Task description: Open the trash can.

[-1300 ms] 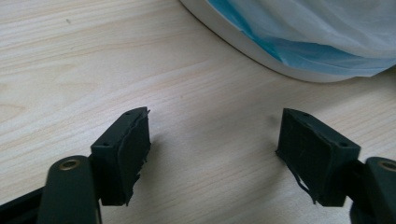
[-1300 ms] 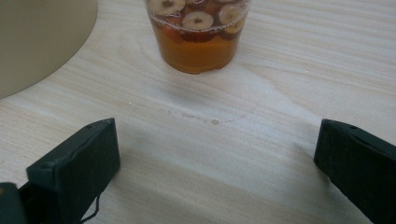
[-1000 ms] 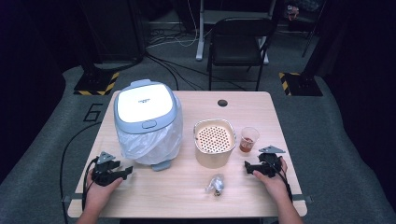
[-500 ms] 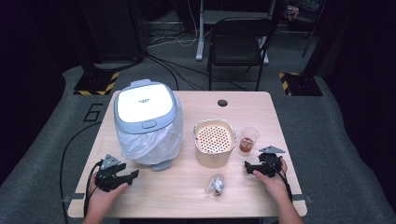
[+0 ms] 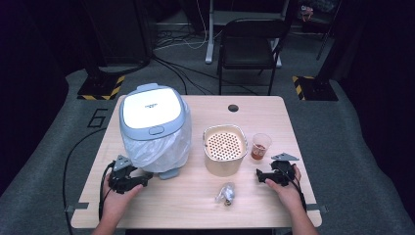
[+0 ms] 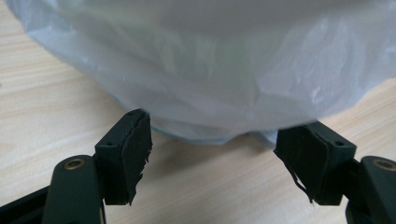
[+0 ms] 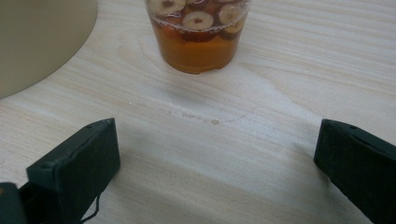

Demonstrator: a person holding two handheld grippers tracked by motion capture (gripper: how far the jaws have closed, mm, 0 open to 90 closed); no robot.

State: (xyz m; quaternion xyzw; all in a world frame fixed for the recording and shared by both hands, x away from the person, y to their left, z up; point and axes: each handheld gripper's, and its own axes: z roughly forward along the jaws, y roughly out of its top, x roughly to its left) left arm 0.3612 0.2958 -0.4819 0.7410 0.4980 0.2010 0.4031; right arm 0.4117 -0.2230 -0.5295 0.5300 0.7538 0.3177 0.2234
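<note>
Start | my left gripper (image 5: 142, 180) fingers wide at bin (image 5: 154, 128) base | right gripper (image 5: 261, 176) wide, nearing cup (image 5: 260, 146) | nothing grasped yet

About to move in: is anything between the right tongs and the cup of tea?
Nothing: the right gripper view shows bare table between the open right tongs and the cup.

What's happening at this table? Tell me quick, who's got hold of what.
A person sits at a wooden table with a two-jaw gripper in each hand, and nothing is gripped. The left gripper stands open at the base of a lidded bin lined with a plastic bag, its jaws not closed on either. The right gripper is open too, resting on the table and pointing at a clear cup of amber drink with fruit slices. A beige strainer pot and a crumpled wrapper sit between them, untouched.
</note>
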